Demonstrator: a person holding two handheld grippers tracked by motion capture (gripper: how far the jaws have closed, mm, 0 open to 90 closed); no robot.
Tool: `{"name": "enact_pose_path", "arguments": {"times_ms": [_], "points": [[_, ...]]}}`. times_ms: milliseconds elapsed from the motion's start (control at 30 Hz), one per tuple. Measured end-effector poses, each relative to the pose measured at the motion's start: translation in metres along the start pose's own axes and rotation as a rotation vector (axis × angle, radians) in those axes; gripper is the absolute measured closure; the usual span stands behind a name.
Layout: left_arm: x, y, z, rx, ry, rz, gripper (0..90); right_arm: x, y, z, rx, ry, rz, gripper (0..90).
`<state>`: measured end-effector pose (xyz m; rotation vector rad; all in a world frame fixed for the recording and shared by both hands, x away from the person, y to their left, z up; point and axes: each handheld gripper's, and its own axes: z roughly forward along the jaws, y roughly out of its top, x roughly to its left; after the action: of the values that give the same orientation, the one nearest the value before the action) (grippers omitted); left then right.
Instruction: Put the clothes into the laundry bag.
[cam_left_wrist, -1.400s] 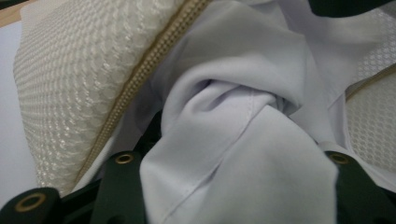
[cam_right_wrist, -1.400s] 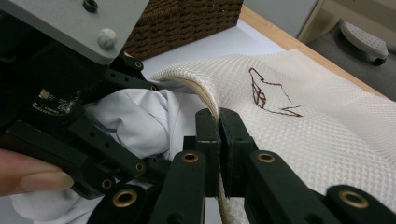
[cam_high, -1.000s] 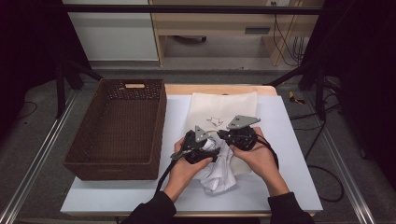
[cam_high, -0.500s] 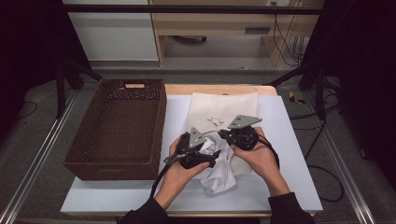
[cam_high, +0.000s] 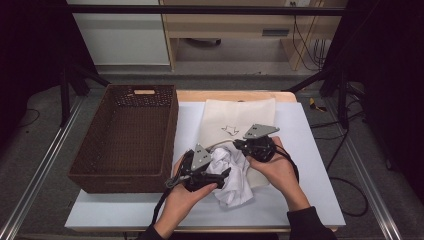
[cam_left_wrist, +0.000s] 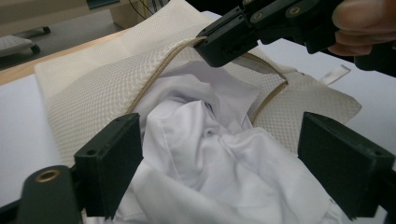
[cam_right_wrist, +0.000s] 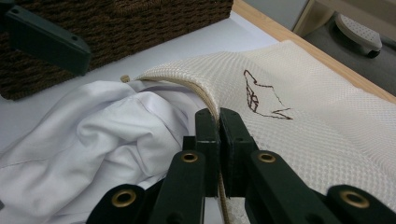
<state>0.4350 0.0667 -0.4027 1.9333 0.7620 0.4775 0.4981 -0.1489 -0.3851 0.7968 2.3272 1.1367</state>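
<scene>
A cream mesh bag (cam_high: 240, 112) lies flat on the white table, its mouth toward me. My right gripper (cam_high: 239, 145) is shut on the bag's corded rim (cam_right_wrist: 205, 95) and holds the mouth lifted. A crumpled white garment (cam_high: 232, 182) spills out of the opening onto the table. My left gripper (cam_high: 220, 175) stands open, and its jaws have just been closing a little. In the left gripper view its jaws flank the garment (cam_left_wrist: 187, 116) without pinching it. The right gripper (cam_left_wrist: 224, 42) shows beyond, on the rim.
A dark wicker basket (cam_high: 172, 125) stands on the table's left half, close beside my left hand. A small dark line drawing (cam_right_wrist: 261, 95) marks the bag's top. The table's wooden far edge (cam_high: 235, 95) lies behind the bag.
My left gripper has drawn back from the bag's mouth toward the near left, rising a little. The right gripper has kept still on the rim.
</scene>
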Motion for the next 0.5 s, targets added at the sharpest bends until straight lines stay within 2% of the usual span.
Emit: {"name": "enact_pose_path", "arguments": {"times_ms": [100, 333, 500], "points": [[-0.001, -0.001, -0.006, -0.01, -0.003, -0.004, 20.1, 0.001, 0.0, 0.0, 0.002, 0.0, -0.004, 87.2], [-0.004, -0.008, -0.02, 0.005, 0.0, 0.012, 28.2, 0.001, 0.0, -0.002, -0.001, -0.002, -0.004, 87.1], [0.0, -0.011, -0.028, 0.005, 0.003, -0.006, 34.4, 0.001, -0.001, -0.002, -0.003, -0.002, -0.001, 87.0]]}}
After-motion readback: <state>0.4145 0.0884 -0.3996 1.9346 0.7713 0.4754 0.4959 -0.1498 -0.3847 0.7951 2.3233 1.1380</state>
